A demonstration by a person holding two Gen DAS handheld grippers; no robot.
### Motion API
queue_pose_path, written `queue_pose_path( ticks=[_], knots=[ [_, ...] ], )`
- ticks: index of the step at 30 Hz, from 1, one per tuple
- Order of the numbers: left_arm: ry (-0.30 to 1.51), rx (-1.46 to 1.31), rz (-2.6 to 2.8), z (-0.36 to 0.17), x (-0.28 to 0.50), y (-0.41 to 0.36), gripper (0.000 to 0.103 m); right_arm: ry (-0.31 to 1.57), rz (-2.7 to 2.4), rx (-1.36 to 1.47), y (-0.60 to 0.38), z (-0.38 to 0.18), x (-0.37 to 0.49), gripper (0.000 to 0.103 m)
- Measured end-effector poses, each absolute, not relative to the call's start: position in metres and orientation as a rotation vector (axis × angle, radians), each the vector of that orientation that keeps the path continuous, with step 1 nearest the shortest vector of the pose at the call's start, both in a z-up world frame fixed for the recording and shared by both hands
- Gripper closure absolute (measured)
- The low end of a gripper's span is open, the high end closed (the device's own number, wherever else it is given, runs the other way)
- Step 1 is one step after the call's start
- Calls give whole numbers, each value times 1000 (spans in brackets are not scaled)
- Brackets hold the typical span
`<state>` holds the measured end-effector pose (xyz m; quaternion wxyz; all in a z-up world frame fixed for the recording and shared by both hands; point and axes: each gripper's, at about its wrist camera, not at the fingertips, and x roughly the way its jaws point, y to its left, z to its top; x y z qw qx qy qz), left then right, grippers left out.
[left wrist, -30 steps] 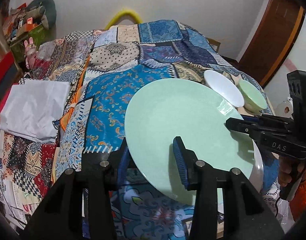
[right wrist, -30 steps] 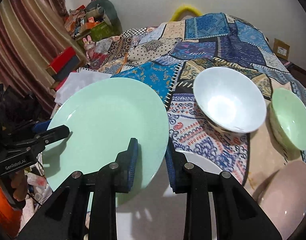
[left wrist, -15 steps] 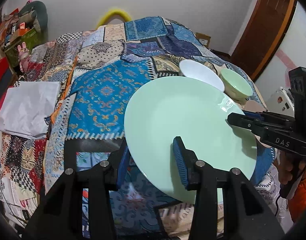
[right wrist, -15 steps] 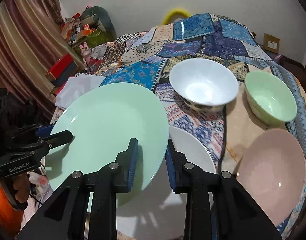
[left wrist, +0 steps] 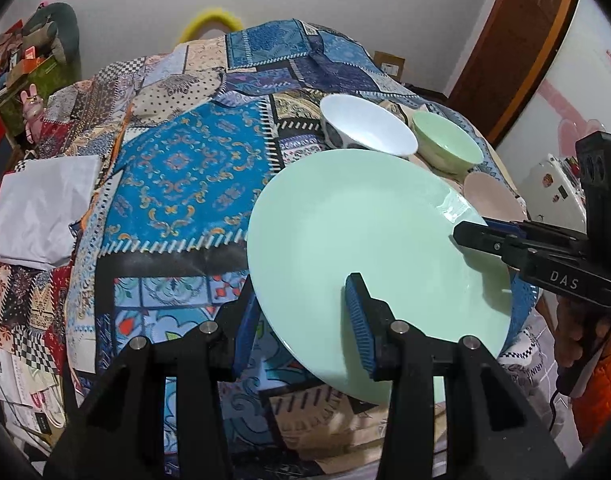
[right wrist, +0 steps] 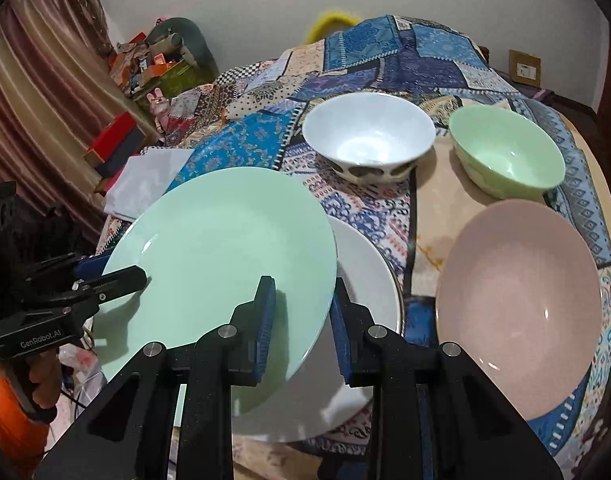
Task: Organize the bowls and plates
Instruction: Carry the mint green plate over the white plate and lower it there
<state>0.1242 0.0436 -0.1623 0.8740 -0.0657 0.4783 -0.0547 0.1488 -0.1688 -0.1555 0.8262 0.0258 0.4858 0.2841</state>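
- Fingers [right wrist: 265, 320] of right gripper [right wrist: 301, 320] and left gripper [left wrist: 301, 320] clamped on green plate [right wrist: 225, 248] rims.
- Keep level; lower centred onto white plate [right wrist: 369, 280] at table [right wrist: 429, 216] near edge.

Left hand-held gripper [left wrist: 301, 316] and right hand-held gripper [right wrist: 303, 320] angled downward, each clamped on opposite rims of pale green round plate [right wrist: 221, 260].

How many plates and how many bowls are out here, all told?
Plates: 3 – green plate, white plate, pink plate
Bowls: 2 – white bowl, green bowl
Total: 5
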Motion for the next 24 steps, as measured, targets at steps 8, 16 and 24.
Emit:
queue_pose_path(
  ticks=[8, 16, 24],
  knots=[
    [1023, -144, -129, -173, 124, 35, 61, 1054, 588, 73, -178, -165, 145, 78],
    [1047, -148, -138, -186, 128, 29, 61, 1088, 576, 85, -183, -178, 144, 78],
    [1077, -153, -143, -201, 135, 27, 61, 1113, 564, 90, -185, -186, 147, 78]
  ],
)
